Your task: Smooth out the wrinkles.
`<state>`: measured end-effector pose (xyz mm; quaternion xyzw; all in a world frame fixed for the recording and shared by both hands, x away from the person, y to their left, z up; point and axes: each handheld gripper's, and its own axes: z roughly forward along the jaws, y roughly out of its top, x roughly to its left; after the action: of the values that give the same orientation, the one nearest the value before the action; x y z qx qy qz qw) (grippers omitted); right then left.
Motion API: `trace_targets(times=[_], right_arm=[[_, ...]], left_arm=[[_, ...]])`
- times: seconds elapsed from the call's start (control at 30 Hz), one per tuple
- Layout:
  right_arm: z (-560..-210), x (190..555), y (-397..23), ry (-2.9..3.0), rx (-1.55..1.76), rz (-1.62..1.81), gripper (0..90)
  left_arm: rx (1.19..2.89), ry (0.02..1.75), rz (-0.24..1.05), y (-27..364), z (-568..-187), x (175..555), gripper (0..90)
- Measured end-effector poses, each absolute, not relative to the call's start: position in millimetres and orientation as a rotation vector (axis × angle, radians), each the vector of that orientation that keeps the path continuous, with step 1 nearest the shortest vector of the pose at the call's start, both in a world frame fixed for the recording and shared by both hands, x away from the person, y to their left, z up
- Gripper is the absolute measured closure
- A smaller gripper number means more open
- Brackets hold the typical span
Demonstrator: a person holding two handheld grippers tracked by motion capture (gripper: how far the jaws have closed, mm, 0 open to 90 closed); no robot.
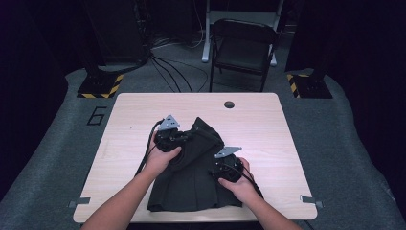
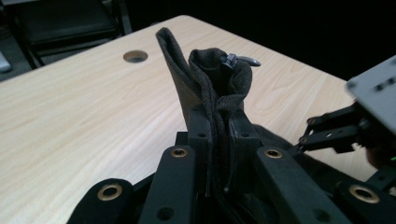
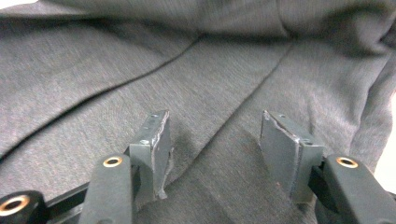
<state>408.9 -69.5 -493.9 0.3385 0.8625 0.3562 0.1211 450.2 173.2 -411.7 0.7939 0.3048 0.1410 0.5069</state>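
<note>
A: Forearms are entered first, coming in at the near table edge; each hand carries a gripper. What is listed at the right gripper (image 1: 224,165)?

B: Item one: right gripper, placed over the near-right part of the dark garment (image 1: 191,184). Its jaws are seen parted in the right gripper view, pads clear of the cloth, grey fabric (image 3: 196,84) lying flat beneath and beyond them. Nothing is held.

A: And the left gripper (image 1: 187,136)?

B: Item two: left gripper, set slightly farther up the table. Its jaws are closed on a bunched fold of the garment (image 2: 210,88); the fold is raised upright above the pads, with a zip pull (image 2: 238,59) noted at its top.

A: How is the garment recorded?

B: Item three: dark garment, spread on the wooden table (image 1: 268,124), its long axis running from the near edge toward the far side, the far end lifted into a peak by the left grip.

A: The relation that governs the coming move?

B: Loose cloth is found directly ahead of and under the parted right pads, so that hand is judged the nearer one for a second grip, while the raised end is kept by the left.

A: Containers?

B: None are entered. Farther off, a cable hole (image 1: 229,104) in the table top is noted, then a folding chair (image 1: 243,48) on the floor.
</note>
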Motion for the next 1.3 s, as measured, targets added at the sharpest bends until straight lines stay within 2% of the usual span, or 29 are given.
trace_targets(times=[0.6, 0.97, 1.3], right_arm=[[-511.7, 418.9, -70.1, 2.471, 1.066, 1.067, 43.9], [-500.7, 412.9, -83.3, 2.459, 1.072, 1.071, 42.7], [-508.0, 424.7, -97.6, 2.452, 1.165, 1.109, 46.5]], left_arm=[[1.936, 0.59, 0.316, 176.9, -385.4, 424.2, 82.2], [1.967, 0.534, 0.277, 170.8, -390.7, 401.0, 82.1], [2.028, 0.464, 0.214, 153.9, -407.5, 378.2, 81.9]])
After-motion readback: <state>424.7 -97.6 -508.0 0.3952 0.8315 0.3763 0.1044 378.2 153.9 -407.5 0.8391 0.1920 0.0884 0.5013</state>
